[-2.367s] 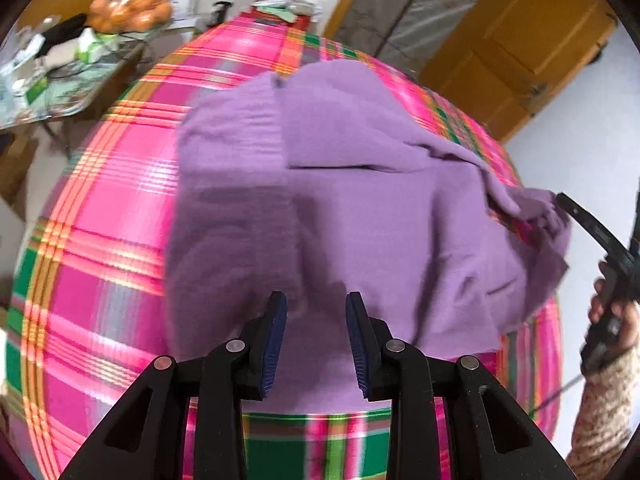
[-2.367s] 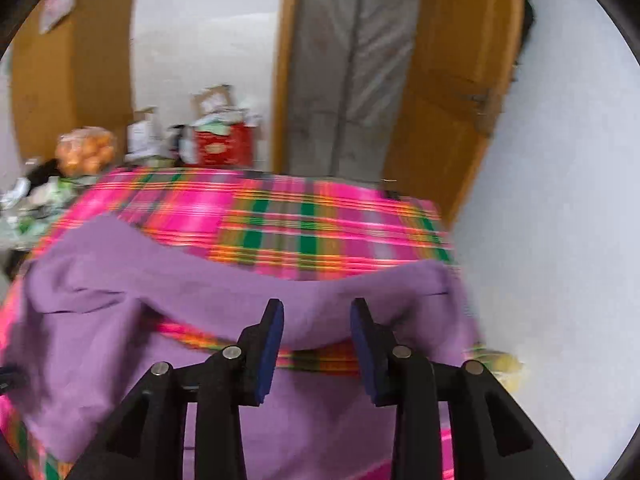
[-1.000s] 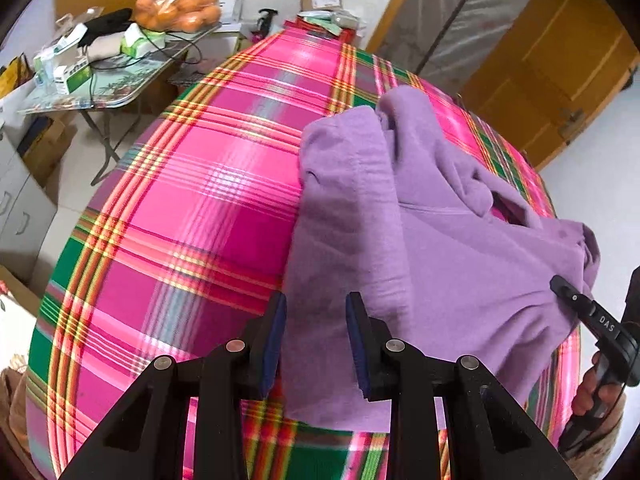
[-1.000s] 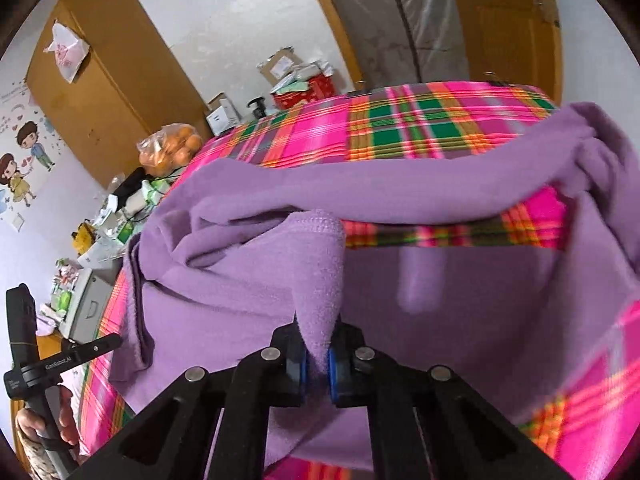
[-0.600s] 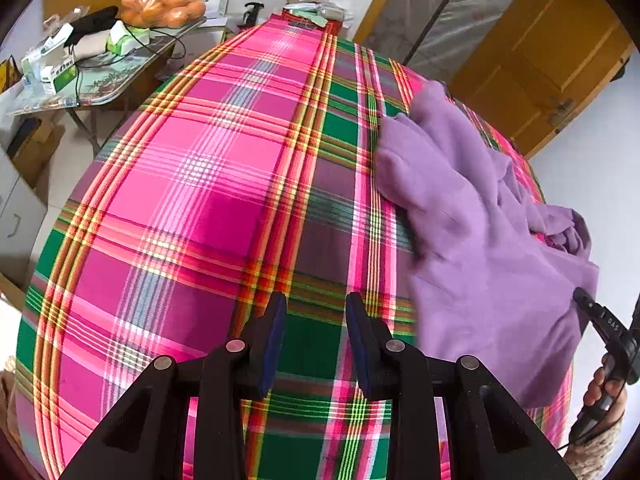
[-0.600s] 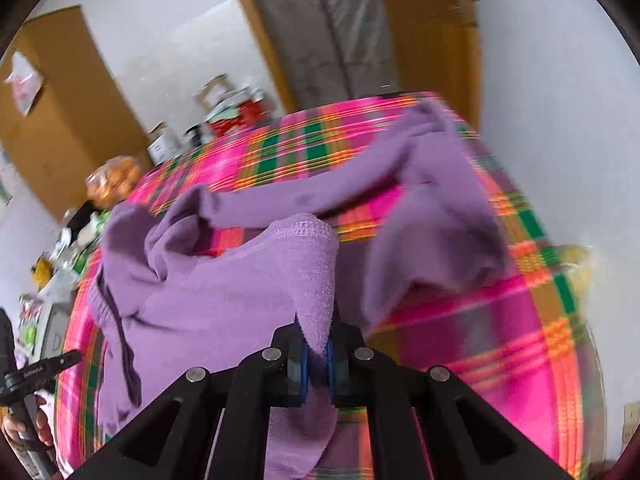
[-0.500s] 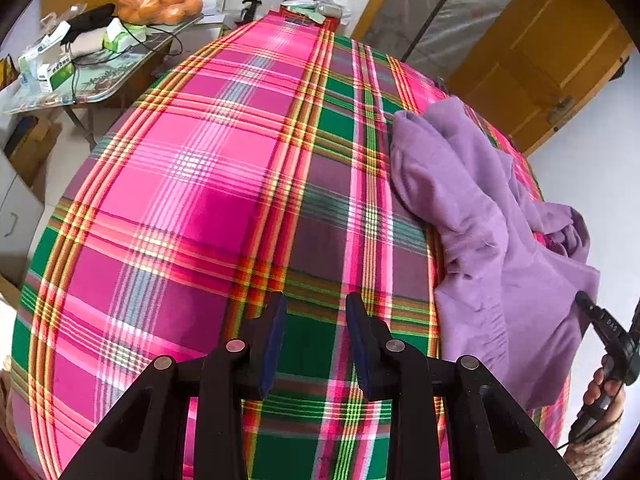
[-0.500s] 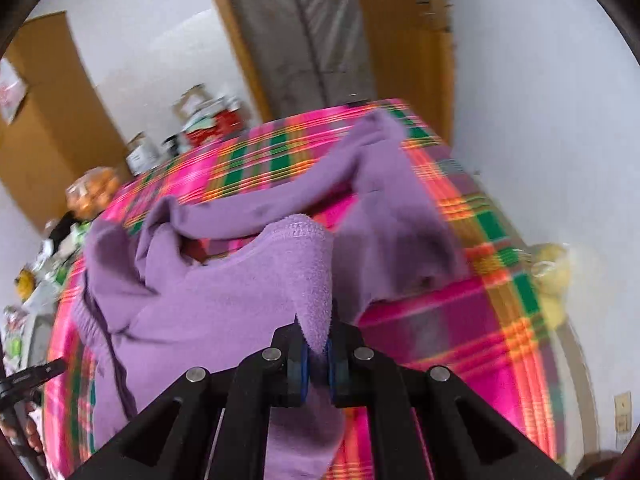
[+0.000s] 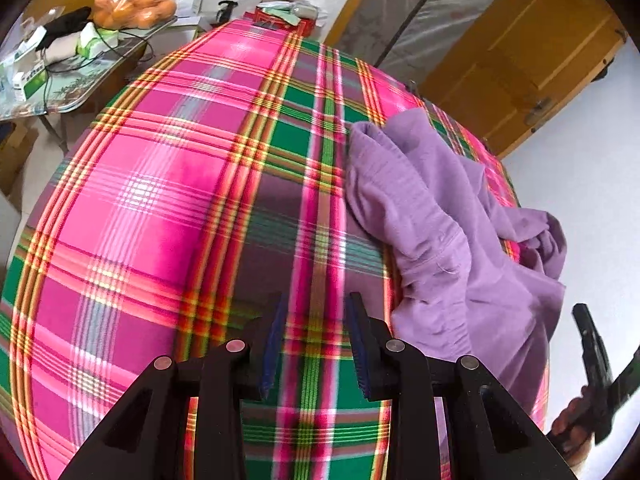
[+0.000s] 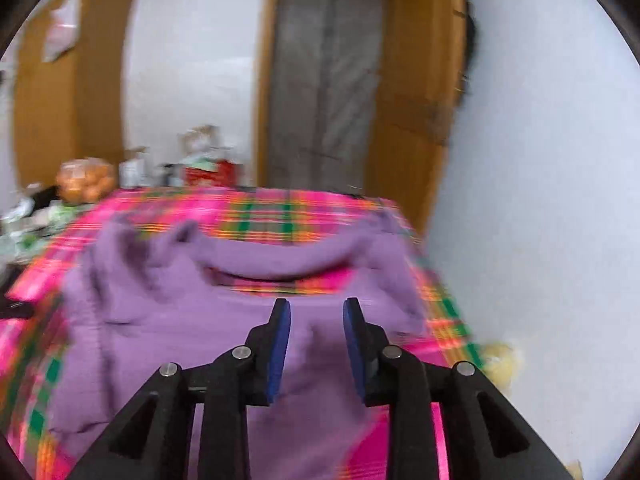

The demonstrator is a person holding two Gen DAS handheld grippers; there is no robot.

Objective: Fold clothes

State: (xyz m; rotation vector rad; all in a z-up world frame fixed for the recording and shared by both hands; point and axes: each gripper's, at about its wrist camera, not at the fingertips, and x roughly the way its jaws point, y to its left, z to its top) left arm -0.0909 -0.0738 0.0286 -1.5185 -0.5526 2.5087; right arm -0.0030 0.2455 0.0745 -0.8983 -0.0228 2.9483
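Hanging with its jaws apart and nothing between them, the right gripper (image 10: 316,326) points over the purple garment (image 10: 208,320), which lies directly below and ahead of its fingertips. The left gripper (image 9: 316,334) has also its jaws apart and empty, but under them is only the plaid cloth (image 9: 160,200) that covers the table; for this gripper the garment lies to the right of the jaws and ahead. So the right hand is the nearer one to the garment. The garment is crumpled, not flat, near the right edge of the table, and its long axis runs away from the left jaws, along that edge. One sleeve-like band arches across the far side, beyond the right jaws. The right view is blurred, so the hem is not clear. The right gripper is held rather level, the left one tilts down toward the cloth.
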